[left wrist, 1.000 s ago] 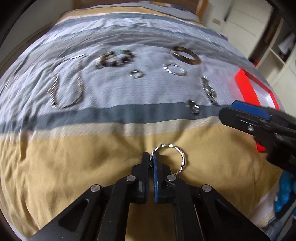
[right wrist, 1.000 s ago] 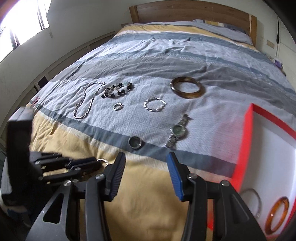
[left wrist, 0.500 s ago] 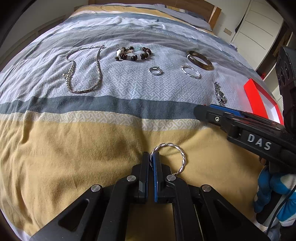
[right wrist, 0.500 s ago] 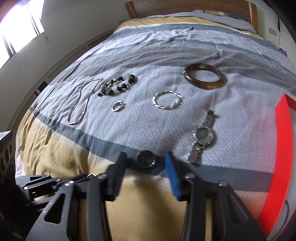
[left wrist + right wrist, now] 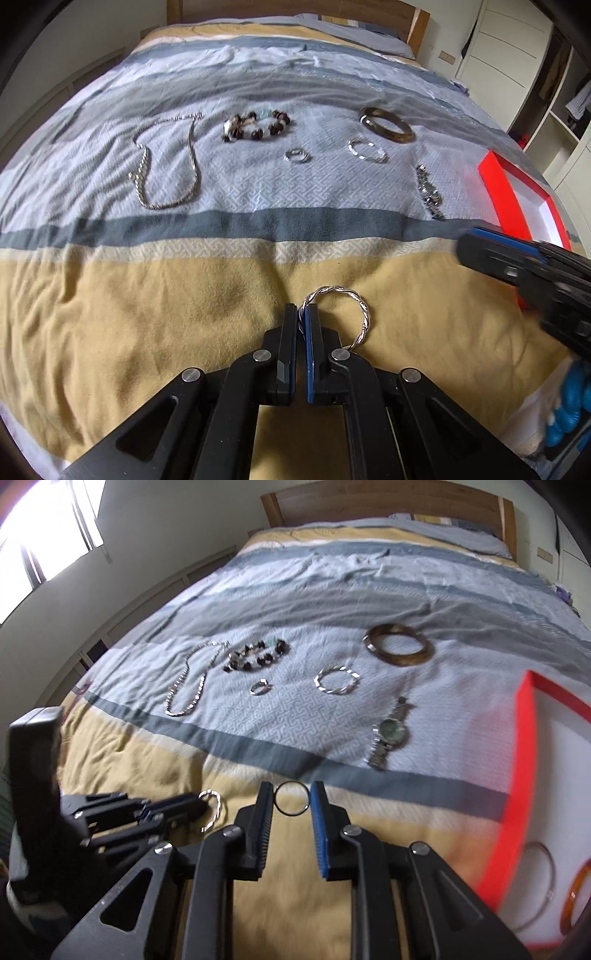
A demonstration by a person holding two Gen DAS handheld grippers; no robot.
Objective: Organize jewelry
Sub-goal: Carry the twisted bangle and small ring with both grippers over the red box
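Observation:
My left gripper [image 5: 302,314] is shut on a twisted silver bangle [image 5: 352,300], held above the yellow part of the bedspread; it also shows in the right wrist view [image 5: 214,808]. My right gripper [image 5: 291,799] is shut on a small dark ring [image 5: 291,804] held between its pads. On the bed lie a silver chain necklace [image 5: 186,694], a beaded bracelet [image 5: 255,656], a small silver ring [image 5: 260,687], another twisted silver bangle [image 5: 336,679], a brown bangle [image 5: 397,644] and a wristwatch [image 5: 389,734].
A red-rimmed white box [image 5: 517,775] lies at the right, holding a thin silver bangle [image 5: 541,882] and an amber bangle [image 5: 574,901]. The wooden headboard [image 5: 388,498] is at the far end. A window [image 5: 40,528] is at the left.
My right gripper went down to the dark ring on the grey stripe, closed on it and lifted it. My left gripper kept its hold on the twisted bangle.

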